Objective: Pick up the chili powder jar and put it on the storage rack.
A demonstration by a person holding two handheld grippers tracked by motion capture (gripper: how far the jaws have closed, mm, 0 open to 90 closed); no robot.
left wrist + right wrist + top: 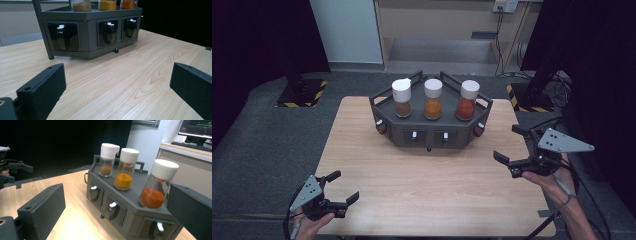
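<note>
Fingers of both the left gripper (338, 187) and right gripper (509, 143) stand apart and empty; the red spice jar (467, 100), at 11 o'clock from the right gripper, could topple off the rack (427, 134) if struck off-centre

Right hand-held gripper (115, 215), two black jaws spread wide apart, nothing between them but air. Ahead, a dark grey rack (130, 202) stands on the wooden tabletop (75, 220). Three glass jars with white lids stand upright in a row on top of the rack: brown spice jar (107, 161) farthest, yellow spice jar (125, 170) in the middle, orange spice jar (157, 186) nearest, just beside the right-side jaw. The brown jar's lid has a small spout. Rack front has recessed slots with white-tipped handles (112, 206). At the far left edge, the other hand-held gripper (11, 168), well apart from the rack. A monitor (197, 127) and keyboard (192, 146) sit on a desk behind, top right.
</note>
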